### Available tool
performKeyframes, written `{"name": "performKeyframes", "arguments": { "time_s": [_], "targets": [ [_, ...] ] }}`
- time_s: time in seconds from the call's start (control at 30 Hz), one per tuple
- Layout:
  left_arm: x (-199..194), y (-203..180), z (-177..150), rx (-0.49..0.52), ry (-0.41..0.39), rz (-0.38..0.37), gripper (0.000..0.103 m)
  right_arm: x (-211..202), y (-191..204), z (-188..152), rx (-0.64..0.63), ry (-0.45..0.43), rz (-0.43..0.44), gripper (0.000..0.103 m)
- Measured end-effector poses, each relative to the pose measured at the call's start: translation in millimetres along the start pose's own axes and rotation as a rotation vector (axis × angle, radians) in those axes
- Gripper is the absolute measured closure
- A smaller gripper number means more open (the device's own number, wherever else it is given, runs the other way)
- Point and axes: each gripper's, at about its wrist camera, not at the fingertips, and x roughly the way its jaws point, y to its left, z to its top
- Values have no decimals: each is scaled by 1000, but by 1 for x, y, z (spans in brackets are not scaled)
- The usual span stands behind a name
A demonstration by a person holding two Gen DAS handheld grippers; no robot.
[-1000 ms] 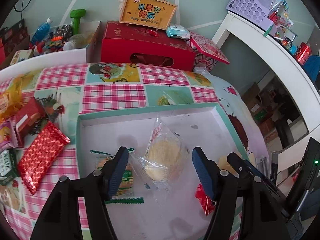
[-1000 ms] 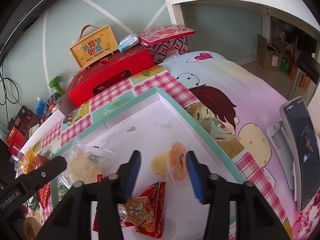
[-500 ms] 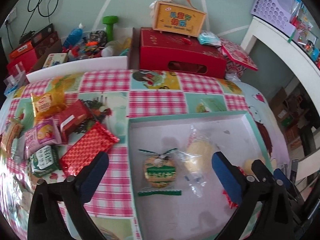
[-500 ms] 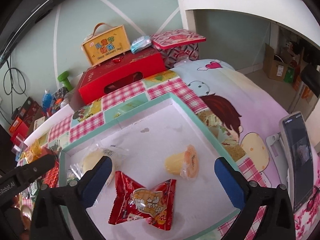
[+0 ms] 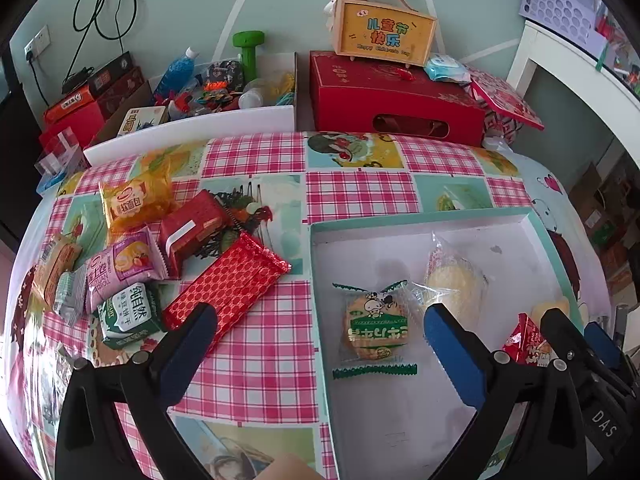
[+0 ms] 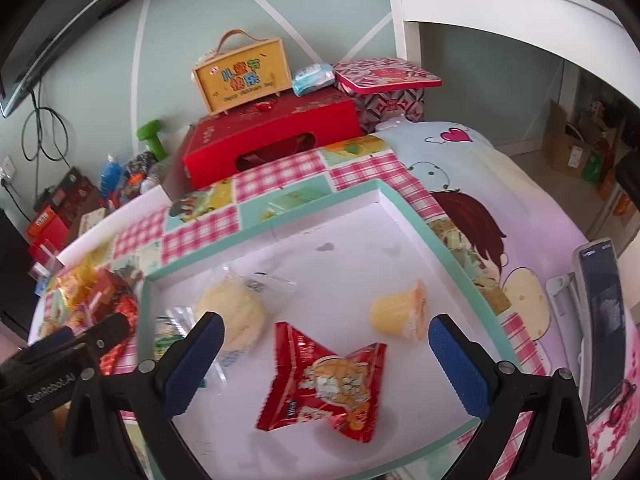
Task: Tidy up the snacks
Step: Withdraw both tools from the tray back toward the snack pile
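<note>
A white tray with a teal rim holds a green-wrapped cookie, a clear-wrapped yellow cake, a red snack bag and a yellow jelly cup. Left of the tray lie loose snacks: a red patterned packet, a red box, an orange bread pack, a pink pack and a green pack. My left gripper is open and empty above the tray's left edge. My right gripper is open and empty above the red bag.
A red gift box with a yellow carry case on it stands behind the table. A crate of clutter sits at the back left. A phone on a stand is at the right. A white desk stands at the far right.
Both grippers opened wide and drew back and up from the tray. The jelly cup now lies free in the tray. The left view has swung left, so the loose snacks show.
</note>
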Motion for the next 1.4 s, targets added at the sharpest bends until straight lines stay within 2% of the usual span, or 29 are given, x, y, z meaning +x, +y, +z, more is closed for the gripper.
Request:
{"name": "performKeyframes", "arguments": {
  "time_s": [0.1, 0.33, 0.57, 0.7, 0.9, 1.23, 1.4],
  "targets": [
    [-6, 7, -1, 2, 0, 9, 0, -5, 4, -1, 2, 2, 23, 0],
    [-7, 40, -10, -34, 45, 73, 0, -11, 38, -4, -80, 23, 53, 0],
    [-1, 94, -32, -94, 89, 211, 0, -6, 90, -23, -177, 84, 109, 0],
    [-2, 124, -42, -141, 110, 255, 0, -6, 122, -36, -246, 98, 136, 0],
    [-12, 155, -52, -174, 106, 280, 0, 0, 156, -55, -308, 138, 178, 0],
    [-22, 212, -62, -280, 118, 298, 0, 22, 196, -79, -355, 228, 181, 0],
    [-14, 238, -71, -337, 161, 314, 0, 29, 213, -90, -387, 256, 180, 0]
  ]
}}
